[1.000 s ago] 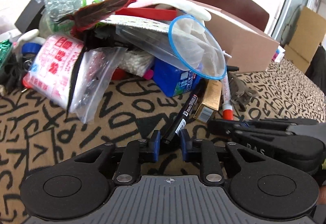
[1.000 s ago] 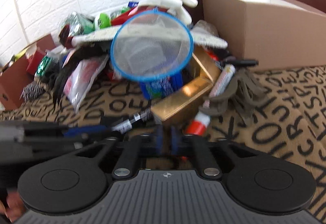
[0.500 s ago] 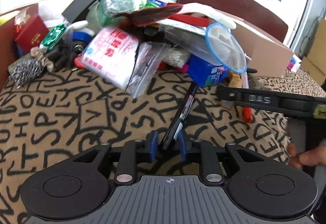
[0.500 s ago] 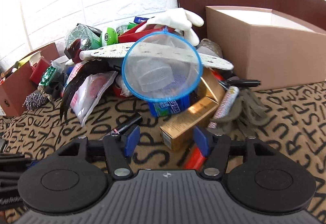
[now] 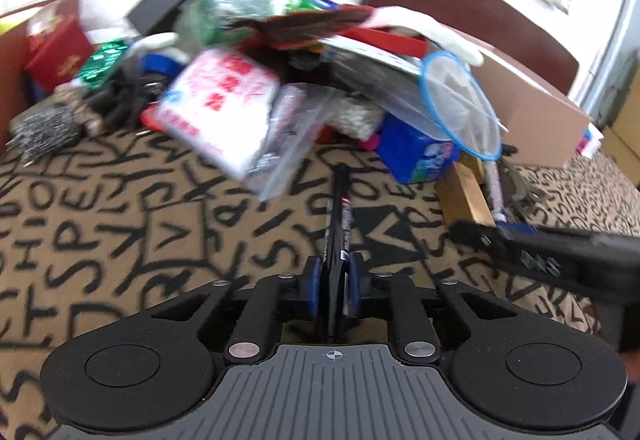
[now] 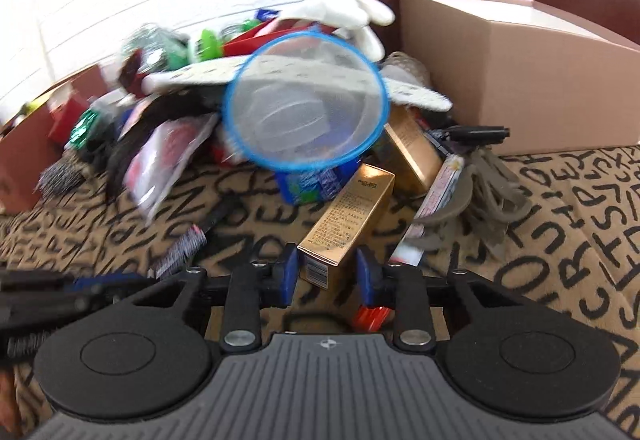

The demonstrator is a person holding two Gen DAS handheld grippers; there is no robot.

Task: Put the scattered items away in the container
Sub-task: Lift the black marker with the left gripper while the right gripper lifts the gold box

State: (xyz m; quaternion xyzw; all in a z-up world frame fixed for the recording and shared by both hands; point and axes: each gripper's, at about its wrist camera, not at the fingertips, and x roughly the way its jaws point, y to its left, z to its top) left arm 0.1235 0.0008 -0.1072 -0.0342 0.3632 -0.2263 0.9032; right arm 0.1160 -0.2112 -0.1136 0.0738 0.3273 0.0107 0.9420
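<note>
Between left fingers (image 5: 333, 276), clamped black marker (image 5: 339, 216); right fingers (image 6: 327, 274) apart, astride gold box (image 6: 347, 214).

The black marker (image 5: 338, 224), clamped in the left gripper (image 5: 333, 282), now points straight up the frame's centre where it leaned right a second ago; the right gripper (image 6: 327, 272), shut on the gold box (image 6: 347, 216) a second ago, then spread wide, now has its pads either side of the box's near end, lower centre.
</note>
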